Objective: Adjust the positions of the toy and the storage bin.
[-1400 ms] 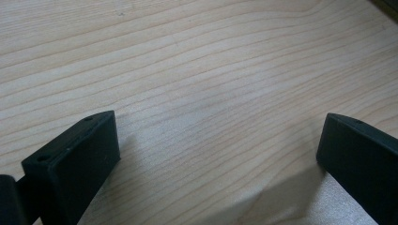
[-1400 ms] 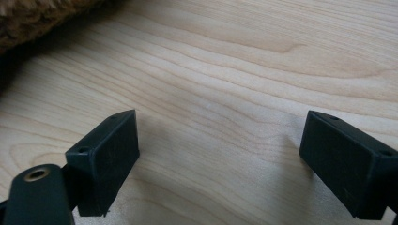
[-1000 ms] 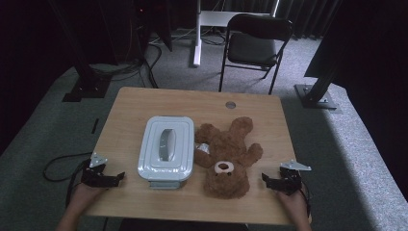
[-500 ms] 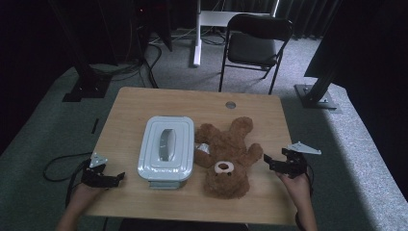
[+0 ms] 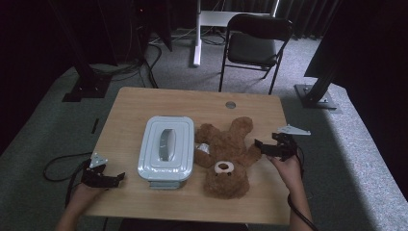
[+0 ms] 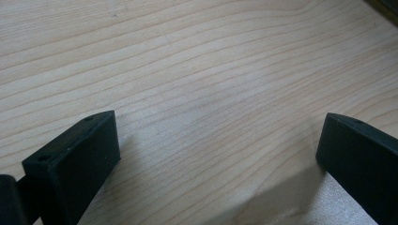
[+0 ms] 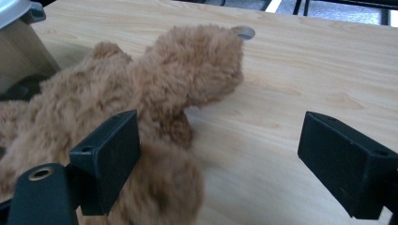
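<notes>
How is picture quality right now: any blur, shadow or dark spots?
High view: dim, dark surroundings, teddy bear readable. Left gripper view: sharp wood grain, soft shadow on the table. Right gripper view: near fur blurred by the left-hand jaw.

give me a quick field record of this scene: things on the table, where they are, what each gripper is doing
table: wooden top, small round hole near the far edge
box: pale lidded box, lid on, left of centre
teddy bear: brown, lying flat beside the box on its right, head toward the person
left gripper: open, low over bare wood at the near left corner, apart from the box
right gripper: open, at the bear's limb on the right side, nothing clamped
likely next: right gripper may close on the bear's limb
</notes>
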`<state>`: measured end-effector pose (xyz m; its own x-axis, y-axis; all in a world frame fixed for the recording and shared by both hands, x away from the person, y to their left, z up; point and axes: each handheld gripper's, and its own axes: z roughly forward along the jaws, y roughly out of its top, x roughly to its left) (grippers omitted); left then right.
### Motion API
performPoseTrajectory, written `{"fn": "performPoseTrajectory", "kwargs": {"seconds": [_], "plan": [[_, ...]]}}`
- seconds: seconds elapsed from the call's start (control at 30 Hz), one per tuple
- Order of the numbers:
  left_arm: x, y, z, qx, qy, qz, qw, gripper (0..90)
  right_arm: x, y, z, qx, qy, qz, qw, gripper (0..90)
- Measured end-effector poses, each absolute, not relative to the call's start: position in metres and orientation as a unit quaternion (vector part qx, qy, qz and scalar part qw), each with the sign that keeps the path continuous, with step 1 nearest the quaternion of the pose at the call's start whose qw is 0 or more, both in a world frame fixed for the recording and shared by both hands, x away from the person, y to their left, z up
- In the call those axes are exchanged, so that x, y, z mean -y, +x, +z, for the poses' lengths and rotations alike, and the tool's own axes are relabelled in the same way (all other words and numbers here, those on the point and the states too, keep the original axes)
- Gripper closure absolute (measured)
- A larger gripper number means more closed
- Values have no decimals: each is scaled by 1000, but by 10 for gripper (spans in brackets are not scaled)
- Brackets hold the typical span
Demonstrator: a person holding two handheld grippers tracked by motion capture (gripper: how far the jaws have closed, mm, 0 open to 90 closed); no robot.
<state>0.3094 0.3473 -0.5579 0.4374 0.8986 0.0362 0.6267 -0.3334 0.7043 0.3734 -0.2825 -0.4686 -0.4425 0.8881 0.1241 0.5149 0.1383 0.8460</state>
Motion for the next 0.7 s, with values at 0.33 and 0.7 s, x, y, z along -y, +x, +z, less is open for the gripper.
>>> {"fn": "performPoseTrajectory", "kwargs": {"seconds": [0.33, 0.7], "plan": [[-347, 309, -558, -484, 788, 216, 315, 4, 266, 413, -462, -734, 482, 435, 200, 126], [-347, 310, -558, -483, 788, 216, 315, 4, 252, 448, -461, -736, 485, 431, 191, 125]]}}
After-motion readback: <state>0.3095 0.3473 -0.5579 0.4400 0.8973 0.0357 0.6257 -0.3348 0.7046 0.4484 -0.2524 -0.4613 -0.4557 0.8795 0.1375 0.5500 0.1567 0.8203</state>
